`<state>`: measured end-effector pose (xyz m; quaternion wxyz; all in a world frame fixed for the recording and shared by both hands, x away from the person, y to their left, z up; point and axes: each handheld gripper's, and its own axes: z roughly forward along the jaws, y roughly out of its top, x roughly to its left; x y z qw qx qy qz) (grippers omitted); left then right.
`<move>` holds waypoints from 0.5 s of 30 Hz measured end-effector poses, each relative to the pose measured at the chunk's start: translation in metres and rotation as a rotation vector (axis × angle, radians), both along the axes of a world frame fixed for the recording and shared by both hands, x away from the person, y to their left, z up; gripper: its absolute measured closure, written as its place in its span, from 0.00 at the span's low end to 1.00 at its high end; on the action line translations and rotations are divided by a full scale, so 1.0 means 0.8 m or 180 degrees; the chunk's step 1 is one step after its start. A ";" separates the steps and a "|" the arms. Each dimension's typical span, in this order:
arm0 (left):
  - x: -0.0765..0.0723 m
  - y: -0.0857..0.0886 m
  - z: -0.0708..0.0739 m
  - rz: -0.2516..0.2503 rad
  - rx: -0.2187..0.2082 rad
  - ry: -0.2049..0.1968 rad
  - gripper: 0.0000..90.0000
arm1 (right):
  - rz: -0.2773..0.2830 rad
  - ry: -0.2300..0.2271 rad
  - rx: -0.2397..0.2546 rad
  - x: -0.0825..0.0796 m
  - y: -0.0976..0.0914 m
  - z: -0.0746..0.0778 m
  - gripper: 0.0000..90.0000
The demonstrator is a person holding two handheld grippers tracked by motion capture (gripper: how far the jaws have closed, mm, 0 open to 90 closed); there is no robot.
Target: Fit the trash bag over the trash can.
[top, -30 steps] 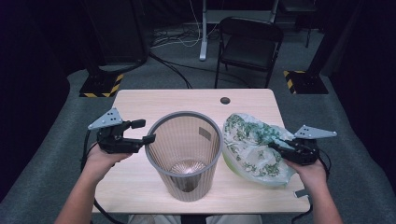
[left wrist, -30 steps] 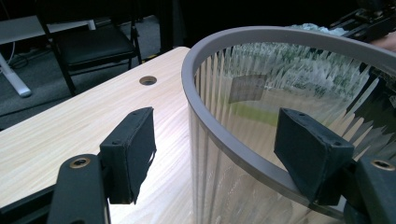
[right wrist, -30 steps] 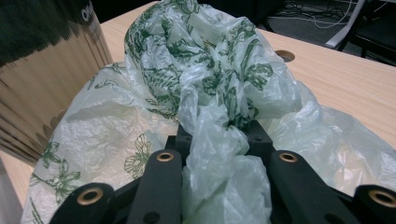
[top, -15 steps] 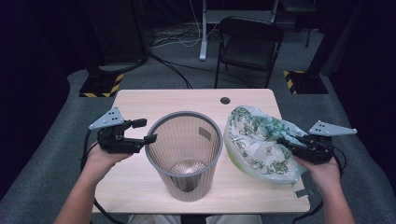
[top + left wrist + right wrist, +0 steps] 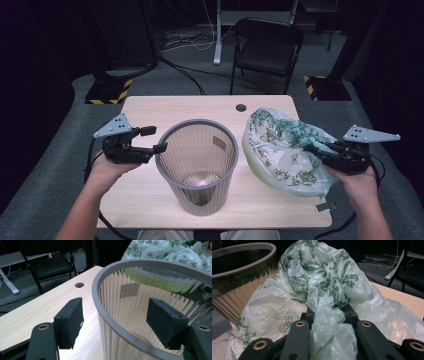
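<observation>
High view: right hand-held gripper (image 5: 320, 150) clutches bag (image 5: 280, 145).

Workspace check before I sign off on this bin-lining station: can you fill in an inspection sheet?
Surface: light wooden table with a round cable hole.
Job's things: grey ribbed bin upright mid-table; green leaf-print plastic bag bunched to its right.
Clutter: small grey tag at the table's right front edge.
Grippers: left gripper open, jaws straddling the bin's rim; right gripper shut on the bag.
Cables: black cable trailing from the left gripper; cords on the floor behind.
Surroundings: black folding chair, hazard-striped stand bases.
</observation>
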<state>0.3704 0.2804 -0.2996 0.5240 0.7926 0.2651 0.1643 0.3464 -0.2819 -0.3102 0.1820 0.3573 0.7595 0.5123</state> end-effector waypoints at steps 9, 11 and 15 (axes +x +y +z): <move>-0.001 -0.001 0.005 0.0003 -0.0002 -0.0016 0.32 | 0.0076 -0.0105 0.0083 -0.011 -0.008 0.032 0.82; -0.001 -0.002 0.007 -0.0005 0.0006 -0.0026 0.32 | 0.0090 -0.0139 0.0107 -0.014 -0.009 0.039 0.82; -0.002 -0.002 0.009 -0.0002 0.0010 -0.0031 0.32 | 0.0142 -0.0178 0.0174 -0.019 -0.010 0.050 0.82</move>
